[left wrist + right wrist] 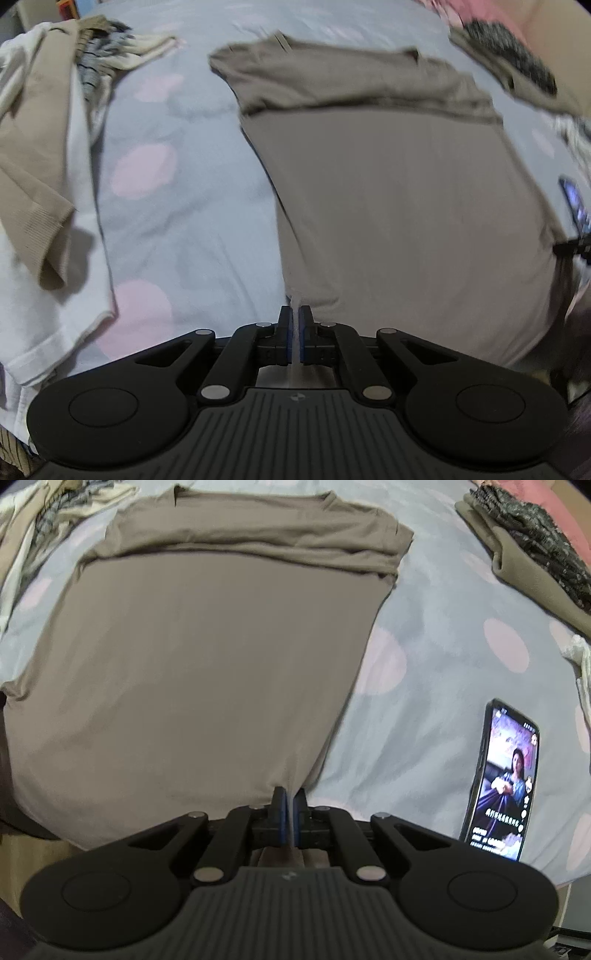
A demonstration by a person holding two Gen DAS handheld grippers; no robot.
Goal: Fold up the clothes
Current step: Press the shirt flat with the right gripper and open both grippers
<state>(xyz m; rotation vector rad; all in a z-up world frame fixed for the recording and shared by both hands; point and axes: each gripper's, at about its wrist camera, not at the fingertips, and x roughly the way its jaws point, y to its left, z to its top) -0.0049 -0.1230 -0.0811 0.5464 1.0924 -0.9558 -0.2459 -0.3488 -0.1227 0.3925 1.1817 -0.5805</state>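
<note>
In the left wrist view, the left tongs [295, 314] are clamped on the near left corner of the taupe T-shirt [406, 206], a thin edge of cloth running up between the blue pads [289, 339]. The T-shirt lies spread on the bed sheet [184, 221], pale blue with pink dots, its far end folded back over itself in a rumpled band. Left of the T-shirt, well apart, lies a heap of clothes [48, 140]: a beige ribbed piece over a white one, with striped fabric at the far end. Beyond the T-shirt's far right corner sits a folded stack [517, 70] topped by dark patterned cloth. In the right wrist view, the right tongs [290, 797] are closed on the T-shirt's [207, 664] near right corner, the fabric pinched between the pads [282, 819] and pulled into small creases there. Right of the T-shirt, on the bed sheet [424, 701], a phone [506, 779] lies with its screen lit. The folded stack [535, 561] lies beyond the phone, to the far right of the T-shirt.
</note>
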